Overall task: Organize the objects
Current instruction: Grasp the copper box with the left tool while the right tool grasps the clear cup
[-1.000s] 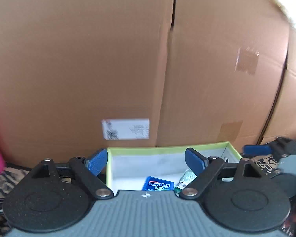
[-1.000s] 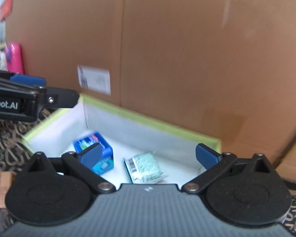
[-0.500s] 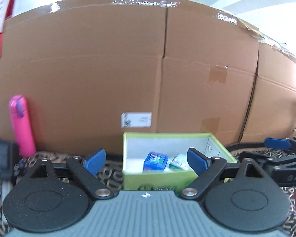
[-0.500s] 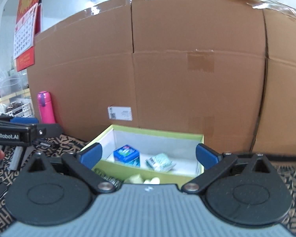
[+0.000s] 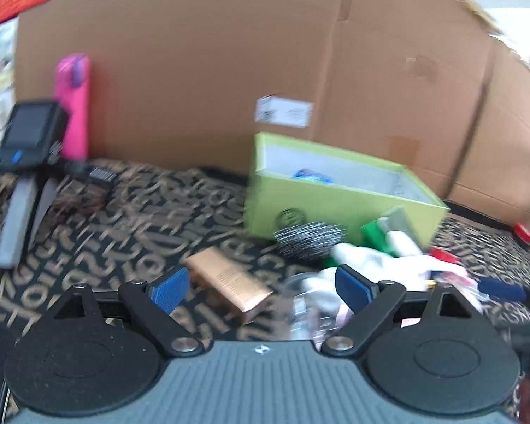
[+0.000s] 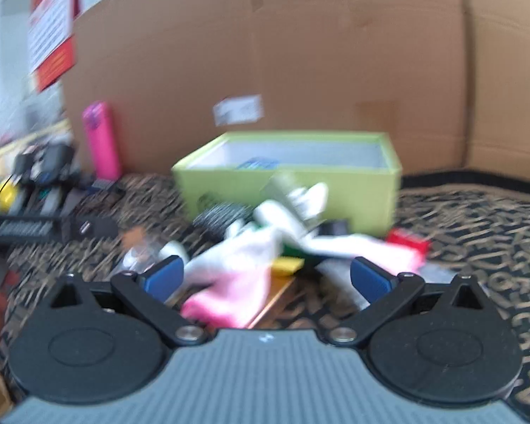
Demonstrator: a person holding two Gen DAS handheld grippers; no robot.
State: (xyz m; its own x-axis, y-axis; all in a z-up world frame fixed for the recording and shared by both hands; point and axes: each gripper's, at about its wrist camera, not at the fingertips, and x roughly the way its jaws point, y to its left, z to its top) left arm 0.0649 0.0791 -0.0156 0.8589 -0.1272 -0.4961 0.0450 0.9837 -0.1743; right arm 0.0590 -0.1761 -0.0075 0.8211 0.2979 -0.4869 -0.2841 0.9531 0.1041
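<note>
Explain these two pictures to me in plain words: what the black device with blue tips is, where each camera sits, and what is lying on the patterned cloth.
No robot here: a person holds a two-finger tool in each hand. Each picture comes from a camera mounted on one tool, looking forward along its blue-tipped fingers. The left gripper and right gripper both stand open and hold nothing. Ahead, on the brown patterned cloth, stands an open lime-green cardboard box with a blue packet inside. In front of it lies a blurred heap: a copper-coloured rectangular box, a black-and-white striped round object, and white and pink soft items. A pink bottle stands against the big brown cartons.
</note>
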